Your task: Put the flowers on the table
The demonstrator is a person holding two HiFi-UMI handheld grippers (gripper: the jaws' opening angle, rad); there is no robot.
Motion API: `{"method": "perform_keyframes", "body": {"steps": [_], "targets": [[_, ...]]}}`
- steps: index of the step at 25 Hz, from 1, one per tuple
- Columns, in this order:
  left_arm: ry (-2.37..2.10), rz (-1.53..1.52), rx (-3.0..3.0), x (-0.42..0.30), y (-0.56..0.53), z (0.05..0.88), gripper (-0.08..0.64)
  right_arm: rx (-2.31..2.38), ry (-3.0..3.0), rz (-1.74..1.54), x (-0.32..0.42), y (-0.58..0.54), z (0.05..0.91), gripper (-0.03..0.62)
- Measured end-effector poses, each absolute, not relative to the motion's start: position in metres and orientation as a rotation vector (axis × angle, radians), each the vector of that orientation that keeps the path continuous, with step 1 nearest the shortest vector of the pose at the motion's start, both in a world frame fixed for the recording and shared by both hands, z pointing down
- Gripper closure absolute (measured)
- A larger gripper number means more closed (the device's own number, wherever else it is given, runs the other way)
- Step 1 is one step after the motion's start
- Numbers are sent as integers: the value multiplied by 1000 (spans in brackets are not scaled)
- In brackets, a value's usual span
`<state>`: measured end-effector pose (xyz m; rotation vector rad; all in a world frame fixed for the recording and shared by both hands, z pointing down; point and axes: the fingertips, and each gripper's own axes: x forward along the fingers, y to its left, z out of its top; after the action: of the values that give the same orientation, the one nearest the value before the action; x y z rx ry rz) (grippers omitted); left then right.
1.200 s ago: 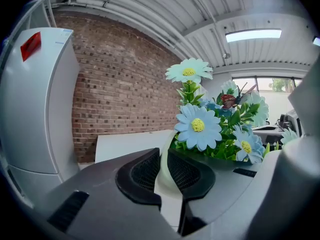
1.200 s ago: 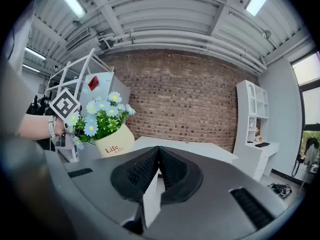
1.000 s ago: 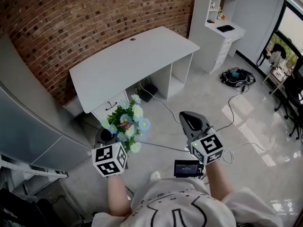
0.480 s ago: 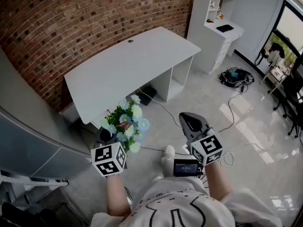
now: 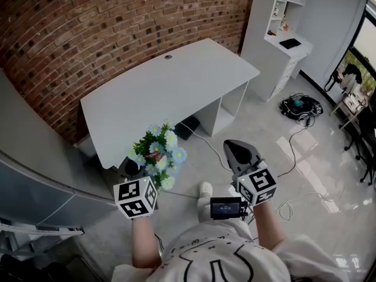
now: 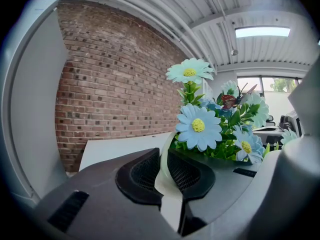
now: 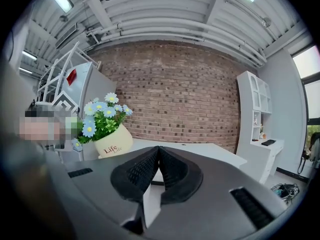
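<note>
In the head view, your left gripper (image 5: 132, 170) holds the flowers (image 5: 160, 153) in the air in front of your chest. They are near the front edge of the table (image 5: 176, 81) and not on its top. The table stands against the brick wall (image 5: 88, 22). Your right gripper (image 5: 235, 148) is beside the left one, apart from the blooms, over the glossy floor (image 5: 305, 175).

In the left gripper view, your jaws are clamped on the cream rim of the pot (image 6: 163, 169). The blue and white daisies rise just beyond the pads and lean to the right, with the table top behind them.

In the right gripper view, your jaws are closed tip to tip with nothing between them. The pot shows at the left, tilted and marked "Life", with its flowers above it. A white shelf unit (image 7: 255, 119) stands at the right.
</note>
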<state>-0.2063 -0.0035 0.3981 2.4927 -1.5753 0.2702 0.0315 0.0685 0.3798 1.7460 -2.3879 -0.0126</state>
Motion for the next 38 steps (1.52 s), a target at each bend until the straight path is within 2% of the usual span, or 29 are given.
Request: {"method": "perform_keyframes", "body": {"steps": [21,38], "targets": [[-1691,248,2372,-120,-220,394,506,1571,-2477,-37,118,-171,365,578],[-1735,319,2297,-93,-311,412,505,1587,-2508,80,162,-277,389,578]]}}
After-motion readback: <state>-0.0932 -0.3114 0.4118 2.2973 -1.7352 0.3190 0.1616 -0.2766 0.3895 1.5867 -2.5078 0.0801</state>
